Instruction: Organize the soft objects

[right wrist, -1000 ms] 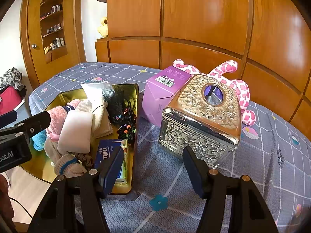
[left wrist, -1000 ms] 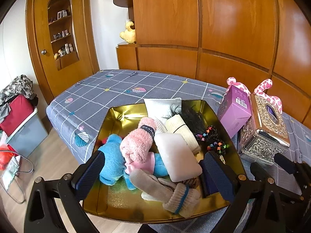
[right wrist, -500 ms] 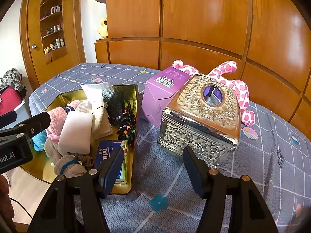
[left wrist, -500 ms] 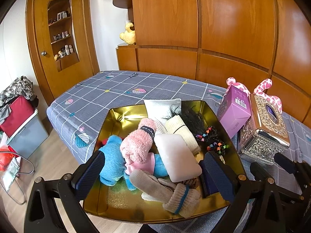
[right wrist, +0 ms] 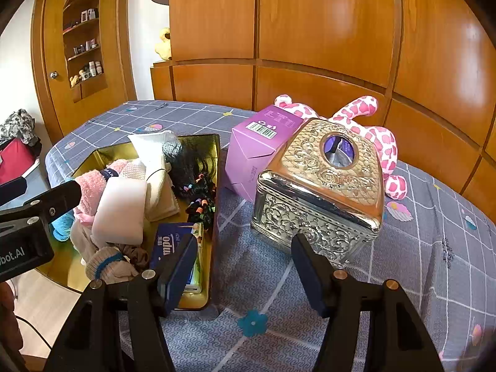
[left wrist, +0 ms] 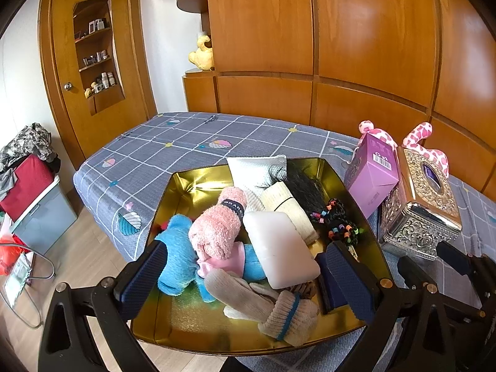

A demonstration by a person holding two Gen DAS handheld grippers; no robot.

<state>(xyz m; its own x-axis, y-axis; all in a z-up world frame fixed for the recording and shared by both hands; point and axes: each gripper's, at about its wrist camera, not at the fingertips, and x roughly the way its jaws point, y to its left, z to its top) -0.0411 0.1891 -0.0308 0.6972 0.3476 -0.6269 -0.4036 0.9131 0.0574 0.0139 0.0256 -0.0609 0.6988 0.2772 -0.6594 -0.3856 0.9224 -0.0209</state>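
Note:
A gold tray (left wrist: 183, 186) (right wrist: 214, 155) on the bed holds soft things: a pink rolled towel (left wrist: 217, 226), a blue plush (left wrist: 178, 257), a white sponge block (left wrist: 279, 248) (right wrist: 121, 207), a beige glove (left wrist: 279, 307), a cream cloth roll (left wrist: 288, 204), a black wig (left wrist: 303, 183) and beaded hair ties (left wrist: 338, 226). My left gripper (left wrist: 248, 276) is open and empty above the tray's near end. My right gripper (right wrist: 245, 266) is open and empty over the bedspread beside the tray. A pink spotted plush (right wrist: 381, 136) lies behind the boxes.
A purple carton (right wrist: 251, 155) and an ornate silver tissue box (right wrist: 322, 186) stand right of the tray. A blue tissue pack (right wrist: 170, 245) lies in the tray's near corner. A grey bin with clothes (left wrist: 34, 198) stands on the floor at left. Wooden panels back the bed.

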